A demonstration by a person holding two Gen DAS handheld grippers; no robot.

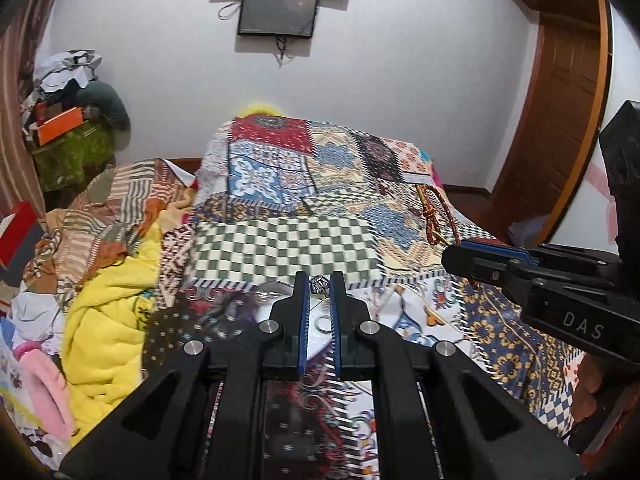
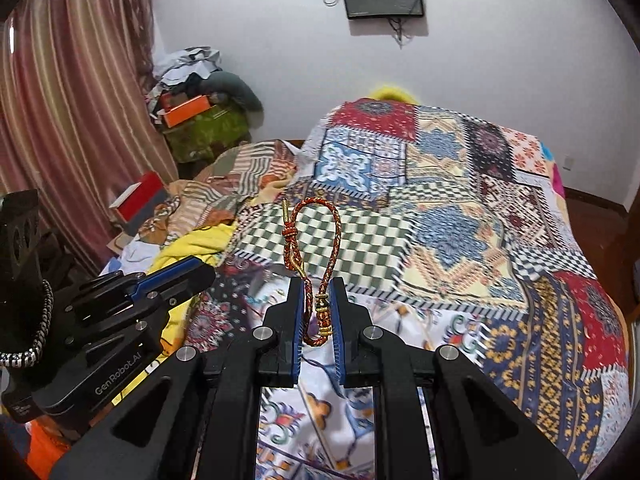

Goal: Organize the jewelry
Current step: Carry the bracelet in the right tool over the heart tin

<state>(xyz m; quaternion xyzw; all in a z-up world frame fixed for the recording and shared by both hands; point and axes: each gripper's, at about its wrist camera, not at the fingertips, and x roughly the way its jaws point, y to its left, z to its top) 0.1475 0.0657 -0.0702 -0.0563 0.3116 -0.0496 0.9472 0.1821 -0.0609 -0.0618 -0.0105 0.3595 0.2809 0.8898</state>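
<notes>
My left gripper [image 1: 320, 286] is shut on a small silver ring [image 1: 319, 283], held at the fingertips above the patchwork bedspread [image 1: 280, 240]. My right gripper [image 2: 318, 300] is shut on a red-and-gold braided cord bracelet [image 2: 316, 232] whose loop stands up above the fingers, with gold beads [image 2: 322, 308] between the pads. The bracelet also shows in the left wrist view [image 1: 434, 212], past the right gripper [image 1: 460, 258]. The left gripper shows in the right wrist view [image 2: 200, 272] at the left. A clear flat sheet with another small ring [image 1: 321, 322] lies on the bed under the left fingers.
A yellow blanket [image 1: 108, 320] and striped cloth [image 1: 120, 208] are heaped at the bed's left. A red box [image 2: 138, 200] and a cluttered pile with an orange box [image 2: 188, 110] stand by the curtain [image 2: 72, 120]. A wooden door [image 1: 568, 100] is at the right.
</notes>
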